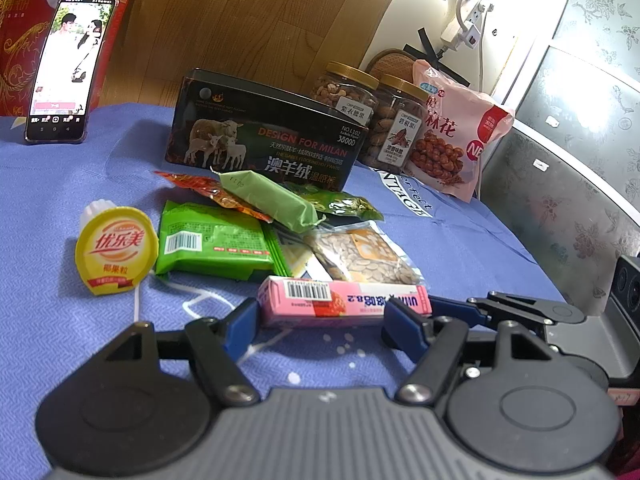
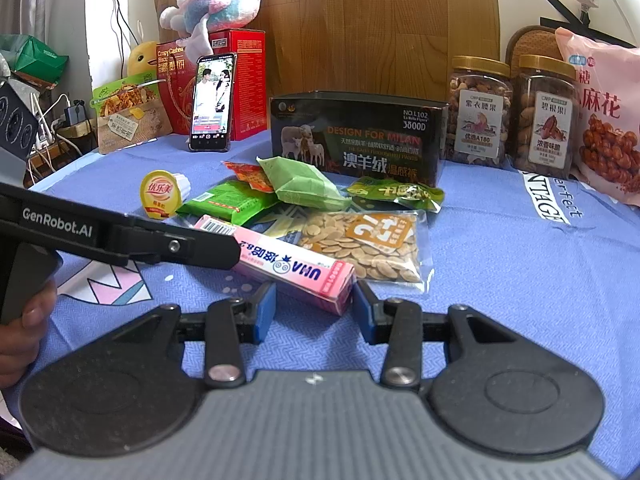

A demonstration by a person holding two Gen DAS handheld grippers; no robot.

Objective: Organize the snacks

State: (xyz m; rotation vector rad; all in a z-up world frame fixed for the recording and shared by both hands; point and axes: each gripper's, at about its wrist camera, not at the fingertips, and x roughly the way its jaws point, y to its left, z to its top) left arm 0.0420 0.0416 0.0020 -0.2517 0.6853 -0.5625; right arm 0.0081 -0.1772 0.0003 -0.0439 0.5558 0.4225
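At the bottom of the left wrist view my left gripper [image 1: 320, 326] is spread wide, its blue fingers [image 1: 240, 326] at either side of the pink candy box [image 1: 344, 300], which lies flat on the blue cloth [image 1: 60, 340]; I cannot tell whether the pads touch it. In the right wrist view my right gripper [image 2: 314, 306] is likewise released, the box's near end [image 2: 296, 268] sitting between its fingertips, gaps showing on both sides. Just behind the box lies the clear bag of seeds [image 2: 364, 246], and left of that a green packet [image 1: 212, 242] and the yellow jelly cup [image 1: 116, 250] tipped on its side. Above them, mid-frame, a pale green wrapped bar [image 1: 266, 198] rests on an orange sachet [image 1: 212, 190]. Farther up stands the dark tin [image 1: 264, 132], then two nut jars [image 2: 512, 112] and a pink snack bag [image 2: 604, 116] at the right. A phone [image 2: 212, 102] leans on a red box [image 2: 248, 80] at upper left.
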